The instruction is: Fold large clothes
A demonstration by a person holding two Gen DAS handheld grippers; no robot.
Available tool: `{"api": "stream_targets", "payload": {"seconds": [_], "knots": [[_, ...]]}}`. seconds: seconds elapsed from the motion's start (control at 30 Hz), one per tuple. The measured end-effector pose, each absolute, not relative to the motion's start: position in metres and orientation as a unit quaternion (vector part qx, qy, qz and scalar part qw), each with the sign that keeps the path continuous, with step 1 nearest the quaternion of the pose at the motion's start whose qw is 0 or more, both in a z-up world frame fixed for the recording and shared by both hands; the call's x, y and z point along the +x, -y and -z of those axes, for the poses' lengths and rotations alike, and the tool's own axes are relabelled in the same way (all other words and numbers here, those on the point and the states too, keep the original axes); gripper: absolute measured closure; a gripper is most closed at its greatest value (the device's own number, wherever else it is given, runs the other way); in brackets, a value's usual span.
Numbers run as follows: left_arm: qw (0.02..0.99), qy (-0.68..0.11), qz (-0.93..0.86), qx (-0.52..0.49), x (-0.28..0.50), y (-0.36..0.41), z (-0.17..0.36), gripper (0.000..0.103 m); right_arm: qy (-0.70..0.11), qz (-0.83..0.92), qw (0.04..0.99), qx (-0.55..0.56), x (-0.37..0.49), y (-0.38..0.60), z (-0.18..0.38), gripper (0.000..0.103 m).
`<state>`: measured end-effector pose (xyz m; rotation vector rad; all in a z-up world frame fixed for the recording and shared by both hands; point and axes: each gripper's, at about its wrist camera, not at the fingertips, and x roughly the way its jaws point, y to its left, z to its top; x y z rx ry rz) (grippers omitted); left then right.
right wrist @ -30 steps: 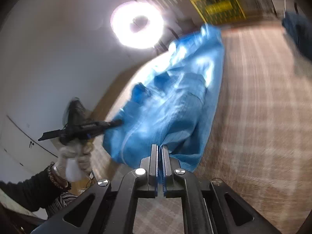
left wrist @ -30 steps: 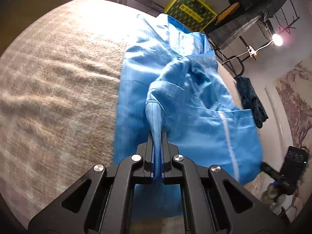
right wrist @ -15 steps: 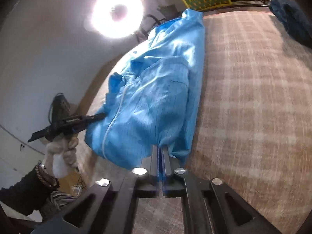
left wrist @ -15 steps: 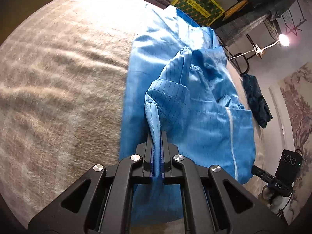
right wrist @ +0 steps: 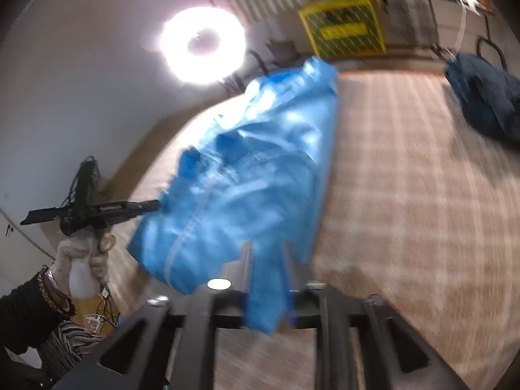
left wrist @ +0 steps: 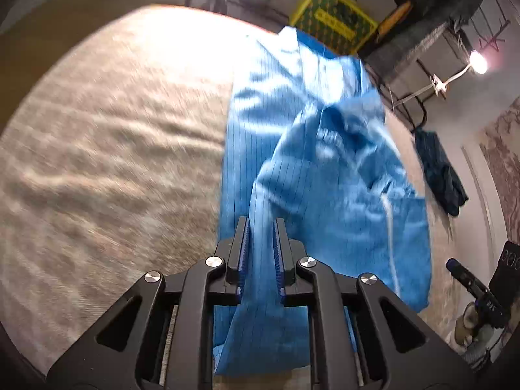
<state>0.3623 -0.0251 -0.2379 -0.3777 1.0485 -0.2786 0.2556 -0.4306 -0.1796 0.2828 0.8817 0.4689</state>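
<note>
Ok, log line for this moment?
left tool: opening, fabric between | right tool: opening, fabric between | blue pinstriped garment: on beige blanket

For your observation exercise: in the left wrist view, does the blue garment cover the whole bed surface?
No. The blue garment lies along the right part, leaving a wide stretch of beige blanket bare on the left.

L gripper (left wrist: pixel 261 227) is seen at lower centre of its frame, pointed downward; jaws are being opened, w/ a fold of blue garment (left wrist: pixel 312 169) between the pads, prob. no longer pinched. R gripper (right wrist: pixel 266 260) is blurred at bottom centre, jaws also being opened, cloth between them. In the R view, the gloved left hand (right wrist: pixel 81 260) is seen at lower left, dark sleeve and wrist bracelets below it.
</note>
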Motion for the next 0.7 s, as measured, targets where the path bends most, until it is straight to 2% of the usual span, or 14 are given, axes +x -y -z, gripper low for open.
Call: {"api": "stream_targets", "payload": {"seconds": [0.17, 0.37, 0.47, 0.53, 0.6, 0.7], "knots": [[0.853, -0.479, 0.165, -0.123, 0.358, 0.047, 0.225, 0.091, -0.432, -0.233, 0.864, 0.112, 0.273, 0.405, 0.187, 0.075], [0.828, -0.530, 0.147, -0.107, 0.379, 0.059, 0.264, 0.091, -0.465, -0.213, 0.856, 0.079, 0.297, 0.384, 0.210, 0.076], [0.835, -0.523, 0.152, -0.079, 0.384, 0.065, 0.265, 0.091, -0.497, -0.184, 0.845, 0.071, 0.309, 0.385, 0.229, 0.082], [0.829, -0.531, 0.162, -0.075, 0.389, 0.065, 0.264, 0.091, -0.501, -0.185, 0.842, 0.074, 0.312, 0.386, 0.230, 0.082], [0.821, -0.536, 0.173, -0.092, 0.400, 0.057, 0.257, 0.091, -0.507, -0.193, 0.838, 0.067, 0.315, 0.385, 0.225, 0.081], [0.826, -0.518, 0.183, -0.125, 0.420, 0.036, 0.237, 0.091, -0.495, -0.223, 0.837, 0.070, 0.321, 0.389, 0.208, 0.070]]}}
